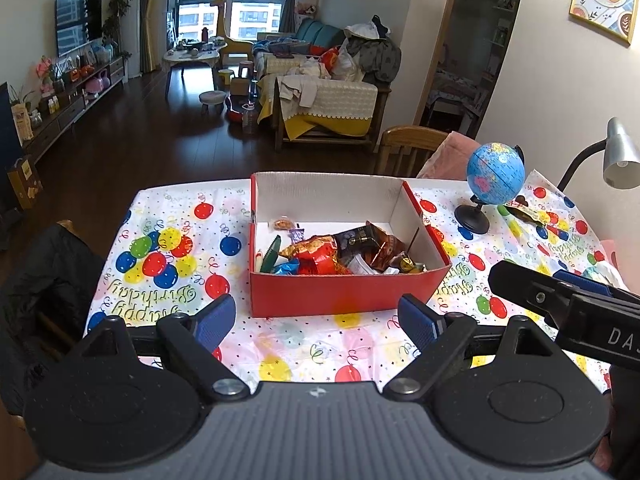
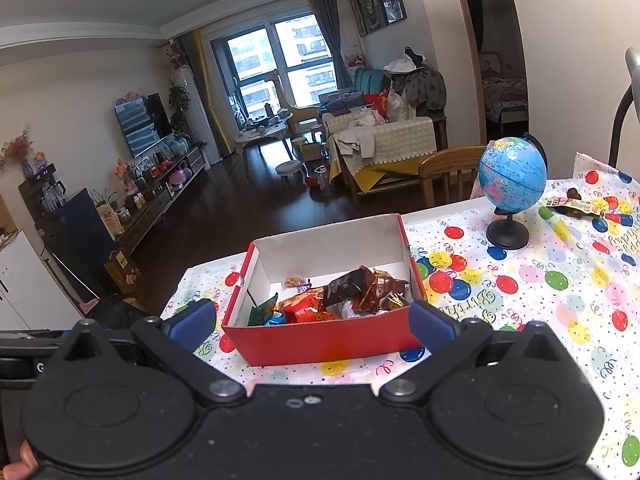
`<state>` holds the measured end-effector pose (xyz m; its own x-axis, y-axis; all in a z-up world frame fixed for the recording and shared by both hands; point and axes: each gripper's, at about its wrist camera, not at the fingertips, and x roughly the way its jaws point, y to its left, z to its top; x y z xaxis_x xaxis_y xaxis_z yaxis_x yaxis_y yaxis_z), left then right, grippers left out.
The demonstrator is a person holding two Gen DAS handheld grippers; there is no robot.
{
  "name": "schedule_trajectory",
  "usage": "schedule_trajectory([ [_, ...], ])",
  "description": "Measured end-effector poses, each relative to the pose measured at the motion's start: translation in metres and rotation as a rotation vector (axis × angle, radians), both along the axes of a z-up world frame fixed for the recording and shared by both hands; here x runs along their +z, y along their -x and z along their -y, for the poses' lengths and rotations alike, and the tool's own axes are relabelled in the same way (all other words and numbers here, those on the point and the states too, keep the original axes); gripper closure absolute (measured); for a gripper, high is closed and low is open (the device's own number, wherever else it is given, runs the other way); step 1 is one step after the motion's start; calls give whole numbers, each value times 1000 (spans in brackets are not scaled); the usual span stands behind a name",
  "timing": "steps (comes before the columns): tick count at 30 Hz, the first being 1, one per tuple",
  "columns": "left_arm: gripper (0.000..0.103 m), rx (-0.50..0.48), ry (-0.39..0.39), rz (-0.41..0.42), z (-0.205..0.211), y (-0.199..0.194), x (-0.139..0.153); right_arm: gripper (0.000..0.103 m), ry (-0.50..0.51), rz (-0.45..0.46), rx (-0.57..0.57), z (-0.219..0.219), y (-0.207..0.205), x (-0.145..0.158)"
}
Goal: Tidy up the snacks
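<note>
The table (image 1: 168, 216), under a balloon-print birthday cloth, spreads out ahead of both grippers. Just beyond the fingertips sits the red box (image 1: 340, 292), with snack packets (image 1: 340, 248) piled inside. A globe (image 1: 495, 178) stands further off, to the right. The left gripper (image 1: 316, 316) hangs wide open, empty; the right gripper (image 2: 312, 320) likewise gapes, holding nothing.

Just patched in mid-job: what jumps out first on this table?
The red box at the table's middle, heaped with snack packets. A blue globe stands at the far right corner, one loose wrapper beside it. Both grippers, left and right, are open and empty.
</note>
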<state>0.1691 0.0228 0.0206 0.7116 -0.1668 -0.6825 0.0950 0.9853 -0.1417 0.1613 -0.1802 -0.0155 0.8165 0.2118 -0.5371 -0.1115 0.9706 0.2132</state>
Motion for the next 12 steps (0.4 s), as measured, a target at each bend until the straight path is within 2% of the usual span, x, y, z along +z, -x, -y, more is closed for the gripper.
schedule_trajectory([
  [12,14,22,-1,-8,-5,-4,-7,0,-1,-24,-2,-4,0,-9],
])
